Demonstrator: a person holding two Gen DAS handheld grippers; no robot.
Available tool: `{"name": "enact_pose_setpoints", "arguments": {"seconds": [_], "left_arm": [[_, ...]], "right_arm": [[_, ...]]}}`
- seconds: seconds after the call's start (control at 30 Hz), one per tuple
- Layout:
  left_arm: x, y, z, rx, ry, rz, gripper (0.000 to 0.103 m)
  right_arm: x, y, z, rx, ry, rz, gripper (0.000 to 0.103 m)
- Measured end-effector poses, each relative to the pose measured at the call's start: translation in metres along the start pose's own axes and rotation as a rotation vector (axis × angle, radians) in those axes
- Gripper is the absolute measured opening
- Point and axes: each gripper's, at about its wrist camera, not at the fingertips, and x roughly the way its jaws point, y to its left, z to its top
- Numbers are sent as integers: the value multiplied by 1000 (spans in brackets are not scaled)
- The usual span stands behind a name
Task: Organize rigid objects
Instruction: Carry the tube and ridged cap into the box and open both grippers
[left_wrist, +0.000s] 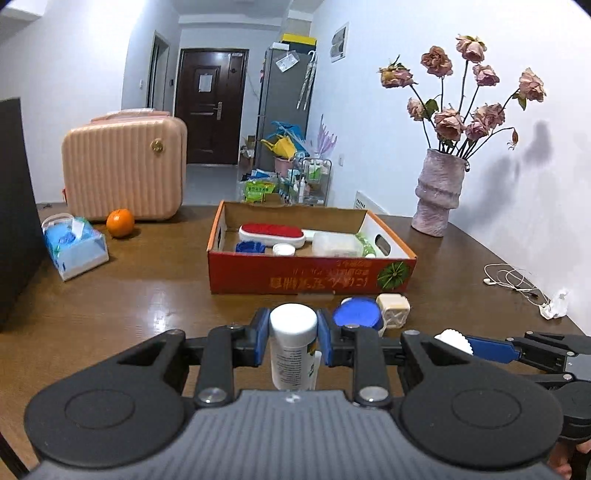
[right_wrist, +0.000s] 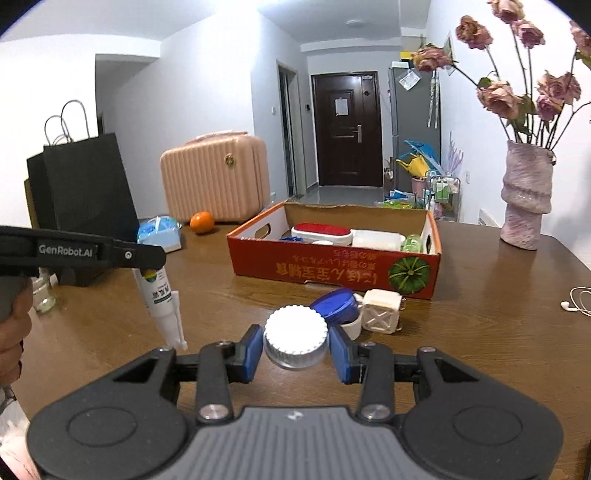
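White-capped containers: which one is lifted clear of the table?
The tall white bottle clamped in the left gripper; the ribbed-cap jar sits between the right gripper's jaws.

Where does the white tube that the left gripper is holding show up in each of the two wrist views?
Left wrist view: the white tube stands bottom center, clamped between the left gripper pads.
Right wrist view: the same tube hangs at the left edge, tilted, under the black arm of the left gripper.
Shared landmark: the red cardboard box sits behind the tube, mid-table, in both views.
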Motion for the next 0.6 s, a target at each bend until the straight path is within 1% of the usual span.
{"name": "enact_pose_setpoints", "arguments": {"seconds": [0.1, 0.2, 0.27, 0.37, 0.47, 0.53, 0.6], "left_arm": [[5, -5, 9, 20, -17, 1, 27], [18, -7, 33, 51, -44, -10, 27], [35, -6, 54, 72, -53, -13, 27], [62, -1, 82, 68, -40, -22, 27], [92, 4, 106, 65, -21, -49, 27], [117, 9, 120, 62, 13, -66, 27], [145, 16, 132, 45, 43, -49, 27]], "right_arm": [[4, -4, 7, 3, -17, -4, 39], [15, -12, 23, -16, -44, -12, 39], [27, -18, 38, -16, -60, -16, 39], [52, -28, 61, -25, -65, -15, 39], [86, -34, 86, -34, -51, 11, 39], [111, -36, 101, -38, -40, 20, 39], [139, -40, 116, -51, -31, 14, 39]]}}
